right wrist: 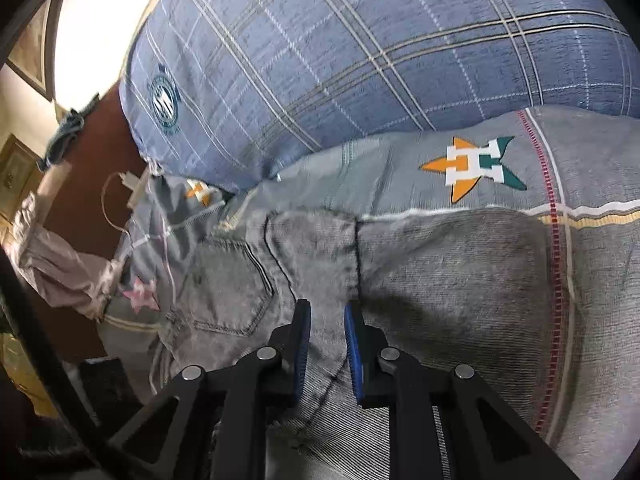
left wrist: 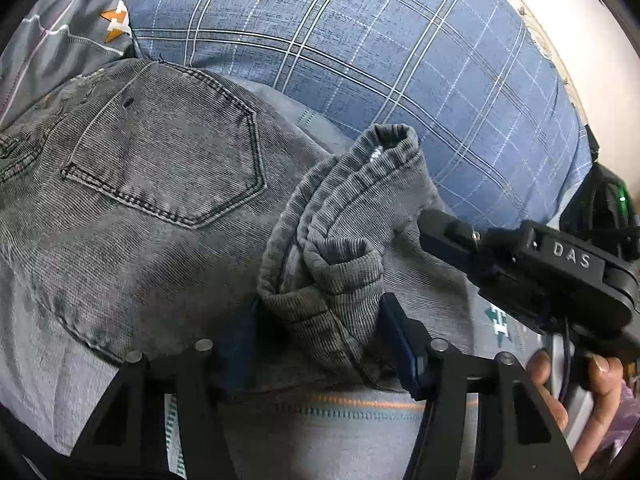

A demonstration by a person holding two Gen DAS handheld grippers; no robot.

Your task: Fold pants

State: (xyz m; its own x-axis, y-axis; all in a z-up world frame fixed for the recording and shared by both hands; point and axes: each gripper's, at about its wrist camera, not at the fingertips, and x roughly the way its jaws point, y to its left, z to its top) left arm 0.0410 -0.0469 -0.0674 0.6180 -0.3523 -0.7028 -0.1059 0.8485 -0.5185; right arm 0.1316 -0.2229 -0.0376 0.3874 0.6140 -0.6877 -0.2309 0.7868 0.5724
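Note:
Grey jeans (left wrist: 160, 184) lie on a grey bedsheet (left wrist: 340, 432), back pocket up. My left gripper (left wrist: 320, 320) is shut on the bunched leg hems (left wrist: 344, 216), holding them over the seat of the jeans. My right gripper shows in the left wrist view (left wrist: 436, 228) at the right, beside the hems. In the right wrist view the right gripper (right wrist: 327, 320) has its blue pads (right wrist: 354, 344) closed on a fold of the jeans (right wrist: 440, 272), with denim running between the pads.
A large blue plaid pillow (left wrist: 360, 52) lies right behind the jeans, also seen in the right wrist view (right wrist: 340, 48). The bedsheet (right wrist: 592, 160) bears star logos. At the bed's left edge hang pale clothes (right wrist: 52, 256) and a cable (right wrist: 116, 200).

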